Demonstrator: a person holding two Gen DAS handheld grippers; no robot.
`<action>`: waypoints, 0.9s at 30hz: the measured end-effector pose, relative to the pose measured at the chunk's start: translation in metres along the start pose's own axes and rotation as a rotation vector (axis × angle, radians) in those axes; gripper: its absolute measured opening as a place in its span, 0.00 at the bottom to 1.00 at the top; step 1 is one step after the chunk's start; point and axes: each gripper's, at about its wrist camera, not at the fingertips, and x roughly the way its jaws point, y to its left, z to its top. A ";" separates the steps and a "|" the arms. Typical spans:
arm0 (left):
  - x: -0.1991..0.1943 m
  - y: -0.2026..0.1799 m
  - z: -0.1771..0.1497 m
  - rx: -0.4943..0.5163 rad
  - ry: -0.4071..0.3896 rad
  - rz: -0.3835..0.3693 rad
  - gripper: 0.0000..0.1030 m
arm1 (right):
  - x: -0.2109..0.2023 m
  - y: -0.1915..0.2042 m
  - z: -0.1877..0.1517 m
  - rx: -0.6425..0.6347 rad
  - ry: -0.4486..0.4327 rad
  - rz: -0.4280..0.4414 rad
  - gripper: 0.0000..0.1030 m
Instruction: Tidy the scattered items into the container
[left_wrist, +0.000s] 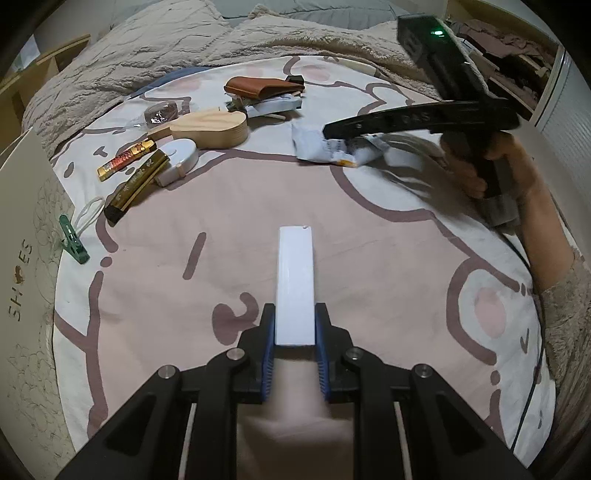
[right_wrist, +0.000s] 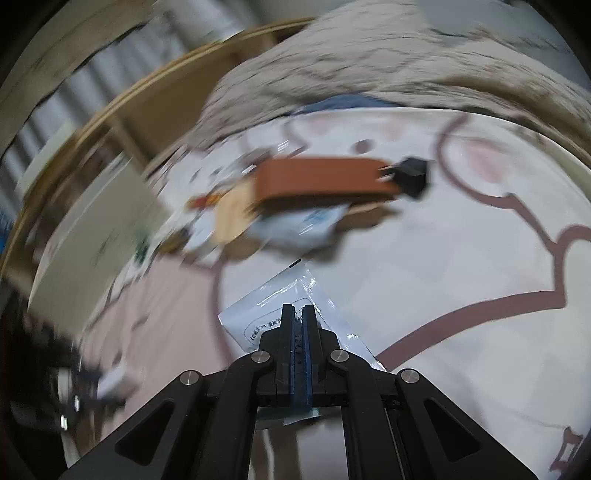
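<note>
Left gripper (left_wrist: 294, 341) clamps white bar (left_wrist: 295, 284) by its near end, held over the bed (left_wrist: 369, 258), shoe box (left_wrist: 26, 229) at left, presumably its destination. Right gripper (right_wrist: 299, 314), closed, pinches sachet (right_wrist: 273, 306) flat by one edge.

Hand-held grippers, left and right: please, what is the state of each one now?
Left hand-held gripper: holding a white flat bar between its pads.
Right hand-held gripper: closed on a white sachet.
</note>
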 end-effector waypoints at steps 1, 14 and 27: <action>0.000 0.001 0.000 0.000 0.001 0.008 0.40 | -0.003 0.005 -0.001 -0.017 -0.001 -0.016 0.04; -0.002 0.023 -0.004 -0.001 0.007 0.118 0.61 | -0.023 0.054 -0.011 -0.213 0.073 -0.012 0.04; 0.001 0.034 0.001 -0.052 -0.003 0.193 0.62 | -0.031 -0.001 -0.014 -0.065 0.115 -0.275 0.04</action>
